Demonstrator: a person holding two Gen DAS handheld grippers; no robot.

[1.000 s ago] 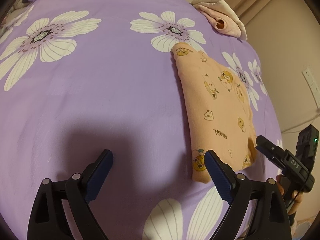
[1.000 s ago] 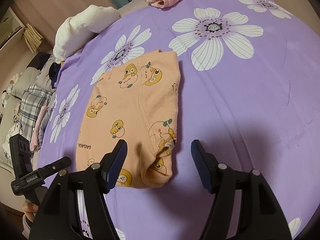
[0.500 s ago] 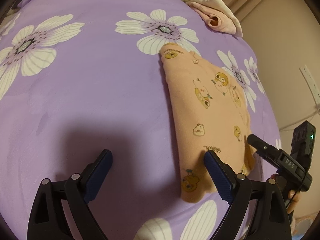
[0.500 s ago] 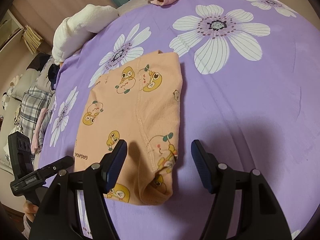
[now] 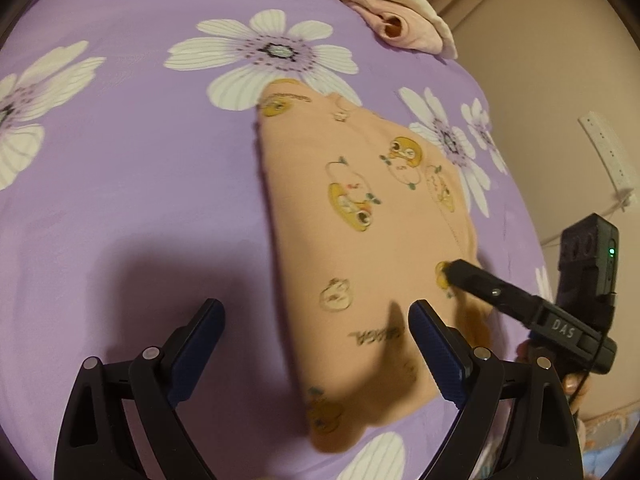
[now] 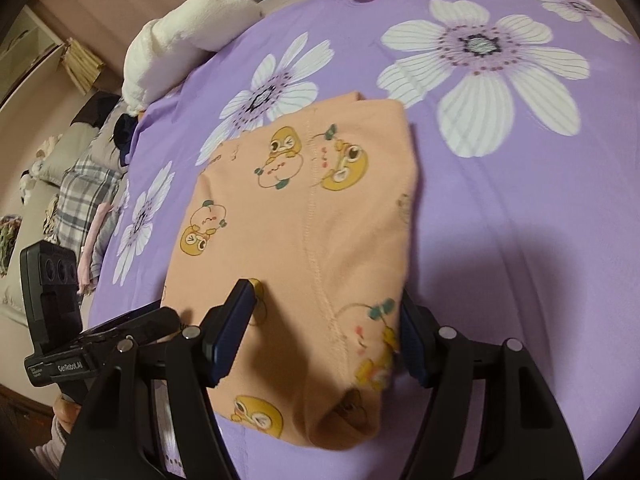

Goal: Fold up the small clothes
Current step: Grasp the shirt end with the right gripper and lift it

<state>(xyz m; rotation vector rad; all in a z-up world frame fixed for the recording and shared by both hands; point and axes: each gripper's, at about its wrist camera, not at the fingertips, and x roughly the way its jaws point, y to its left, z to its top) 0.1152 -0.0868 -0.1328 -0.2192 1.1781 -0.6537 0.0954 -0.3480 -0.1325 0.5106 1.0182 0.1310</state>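
I inspected the garment [image 5: 360, 248] as it lay flat on the sheet [image 5: 140, 184], already folded lengthwise into a long strip, its near end just ahead of my two tools. It was thin knit cloth: I judged it light, soft and limp, with no stiffness to carry a fold, and grippy enough against the sheet not to slide. The sound place to take hold was the two near corners, each pinched through all layers so the end could be lifted and laid over the far end.

My left gripper [image 5: 316, 344] stood wide and held nothing; the garment's left edge ran between its fingers, the right pad [image 5: 436, 352] being over the cloth. My right gripper [image 6: 320, 332] was likewise wide, straddling the near right portion of the garment; whether its pads rested on the cloth I could not tell from the blurred view, and nothing was pinched.

The sheet was purple with large white flowers, smooth and soft under load. On the left beyond it sat a white pillow [image 6: 188, 36] and plaid bedding [image 6: 80, 188]; pink clothes [image 5: 404, 28] lay at the far edge; a beige wall with a power strip [image 5: 608, 152] stood right.
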